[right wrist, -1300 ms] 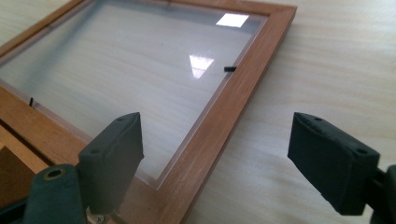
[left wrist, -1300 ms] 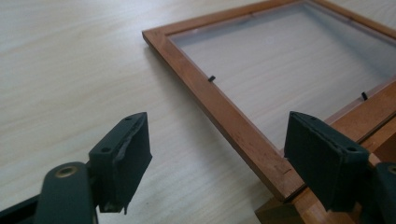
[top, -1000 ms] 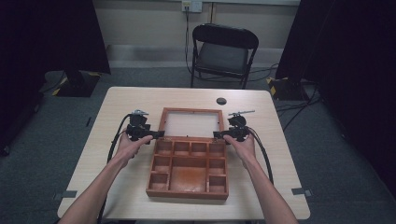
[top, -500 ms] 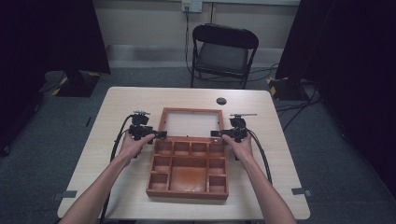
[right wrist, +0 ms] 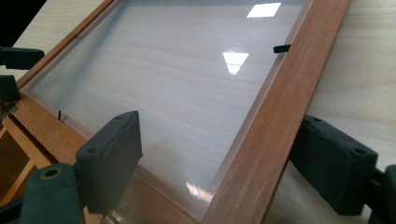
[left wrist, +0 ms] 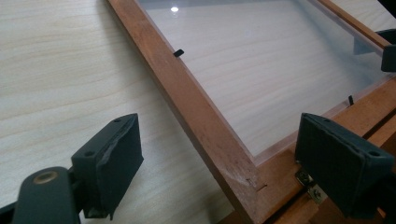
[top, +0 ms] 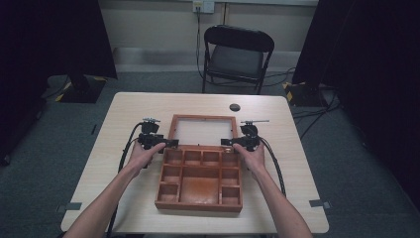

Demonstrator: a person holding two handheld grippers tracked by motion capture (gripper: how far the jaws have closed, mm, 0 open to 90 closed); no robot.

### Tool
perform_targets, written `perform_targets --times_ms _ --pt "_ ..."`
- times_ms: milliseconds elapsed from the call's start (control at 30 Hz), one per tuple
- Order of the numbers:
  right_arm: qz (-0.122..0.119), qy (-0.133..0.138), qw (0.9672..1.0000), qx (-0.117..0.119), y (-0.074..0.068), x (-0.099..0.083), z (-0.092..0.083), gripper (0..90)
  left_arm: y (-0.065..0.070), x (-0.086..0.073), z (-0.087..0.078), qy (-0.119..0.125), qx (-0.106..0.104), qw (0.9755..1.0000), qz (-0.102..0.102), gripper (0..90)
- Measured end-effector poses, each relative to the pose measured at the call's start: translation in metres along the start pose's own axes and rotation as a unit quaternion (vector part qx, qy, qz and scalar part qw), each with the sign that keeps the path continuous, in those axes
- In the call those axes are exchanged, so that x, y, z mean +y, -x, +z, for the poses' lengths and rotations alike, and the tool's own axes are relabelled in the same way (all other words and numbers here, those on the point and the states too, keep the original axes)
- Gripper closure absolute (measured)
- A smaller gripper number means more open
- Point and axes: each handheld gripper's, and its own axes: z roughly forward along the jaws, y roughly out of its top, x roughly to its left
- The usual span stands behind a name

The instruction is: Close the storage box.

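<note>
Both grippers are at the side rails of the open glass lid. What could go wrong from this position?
1. The left gripper and right gripper are open astride the lid rails, not clamped; the lid could slip when lifted.
2. Uneven lifting could twist the hinge.
3. A jaw could press the glass pane.

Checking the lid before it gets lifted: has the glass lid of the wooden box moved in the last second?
No. In the high view the glass lid lies flat in the same spot, its far edge just as near the black disc.
</note>
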Motion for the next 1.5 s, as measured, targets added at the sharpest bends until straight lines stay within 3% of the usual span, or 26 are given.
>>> perform_targets --times_ms 267,367,500,667,800,1067,1400,1500 --pt "-0.013 0.014 0.9998 -0.006 0.001 0.000 -0.005 23.9 0.000 0.001 0.002 0.001 -0.011 0.9999 -0.005 14.3" --pt "-0.022 0.020 0.9995 -0.012 -0.001 0.001 -0.008 25.4 -0.002 0.001 0.003 0.000 -0.026 0.9996 -0.012 14.8" --pt "-0.033 0.036 0.9986 -0.018 -0.001 0.002 -0.012 30.9 0.000 0.003 0.002 -0.002 -0.027 0.9996 -0.003 16.9" --pt "-0.026 0.042 0.9985 -0.022 -0.002 0.002 -0.017 36.2 0.004 0.004 0.002 -0.003 -0.037 0.9993 -0.003 25.0" --pt "-0.025 0.049 0.9983 -0.020 -0.001 0.002 -0.019 39.6 0.006 0.005 0.004 -0.005 -0.045 0.9989 -0.008 24.7" --pt "-0.033 0.065 0.9971 -0.023 -0.003 0.004 -0.026 46.5 0.010 0.007 0.002 -0.005 -0.036 0.9993 0.005 27.2" --pt "-0.038 0.084 0.9957 -0.016 -0.007 0.006 -0.036 47.5 0.010 0.010 -0.008 0.019 -0.032 0.9993 0.005 37.6" --pt "-0.039 0.092 0.9949 -0.013 -0.007 0.006 -0.040 51.4 0.009 0.011 -0.012 0.030 -0.032 0.9990 0.006 40.1"
